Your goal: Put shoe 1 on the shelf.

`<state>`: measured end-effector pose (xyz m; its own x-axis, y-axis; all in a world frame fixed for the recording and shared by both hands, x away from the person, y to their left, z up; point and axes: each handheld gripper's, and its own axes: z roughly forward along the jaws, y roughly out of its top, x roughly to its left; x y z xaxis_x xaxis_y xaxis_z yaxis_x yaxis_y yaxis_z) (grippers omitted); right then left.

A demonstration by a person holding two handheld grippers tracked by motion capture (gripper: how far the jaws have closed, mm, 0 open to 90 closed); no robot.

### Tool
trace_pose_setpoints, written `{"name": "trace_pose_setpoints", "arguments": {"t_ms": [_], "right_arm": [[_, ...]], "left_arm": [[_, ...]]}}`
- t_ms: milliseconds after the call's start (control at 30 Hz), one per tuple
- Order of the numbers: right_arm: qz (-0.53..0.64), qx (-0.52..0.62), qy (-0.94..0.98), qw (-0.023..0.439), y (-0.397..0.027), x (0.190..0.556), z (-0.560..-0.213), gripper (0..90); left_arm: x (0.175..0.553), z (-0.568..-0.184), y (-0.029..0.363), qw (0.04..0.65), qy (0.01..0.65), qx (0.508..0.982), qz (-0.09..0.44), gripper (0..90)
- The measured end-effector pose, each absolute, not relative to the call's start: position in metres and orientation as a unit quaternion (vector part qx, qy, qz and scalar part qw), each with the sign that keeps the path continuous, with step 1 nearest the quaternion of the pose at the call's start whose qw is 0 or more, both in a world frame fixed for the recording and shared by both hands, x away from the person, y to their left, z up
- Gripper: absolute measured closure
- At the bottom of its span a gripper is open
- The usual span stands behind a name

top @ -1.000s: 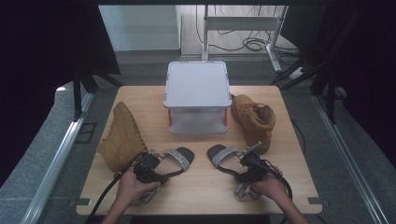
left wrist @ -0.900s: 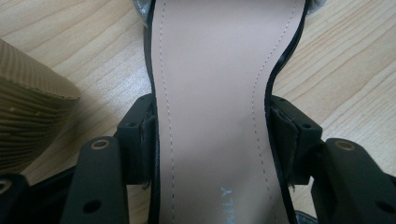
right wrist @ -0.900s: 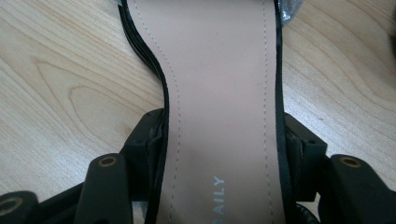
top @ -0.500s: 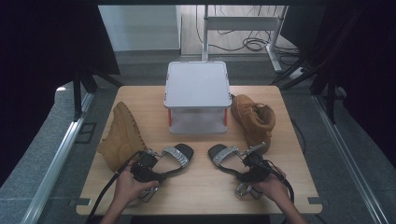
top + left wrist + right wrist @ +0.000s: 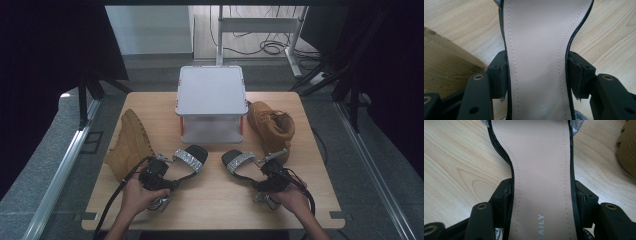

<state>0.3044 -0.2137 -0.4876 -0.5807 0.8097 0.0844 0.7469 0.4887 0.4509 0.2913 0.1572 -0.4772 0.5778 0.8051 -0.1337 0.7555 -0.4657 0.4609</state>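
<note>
The left gripper clamps the left sandal at its waist between both jaws; the right gripper likewise clamps the right sandal.

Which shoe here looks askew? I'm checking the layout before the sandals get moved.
The left tan boot lies tipped on its side, its lugged sole showing, while the right tan boot stands upright. Both sandals, left and right, lie flat, clamped at the waist by the left gripper and right gripper.

The word "DAILY" stands in pale grey capitals on the beige insole of the right sandal, partly cut off.
</note>
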Motion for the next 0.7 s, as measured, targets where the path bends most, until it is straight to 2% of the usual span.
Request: {"name": "trace_pose_setpoints", "arguments": {"t_ms": [700], "right_arm": [[0.253,0.469,0.842,0.079,-0.205,0.318,-0.471,41.9]], "left_arm": [[0.32,-0.452,0.144,0.259,0.468,0.842,0.067,41.4]]}}
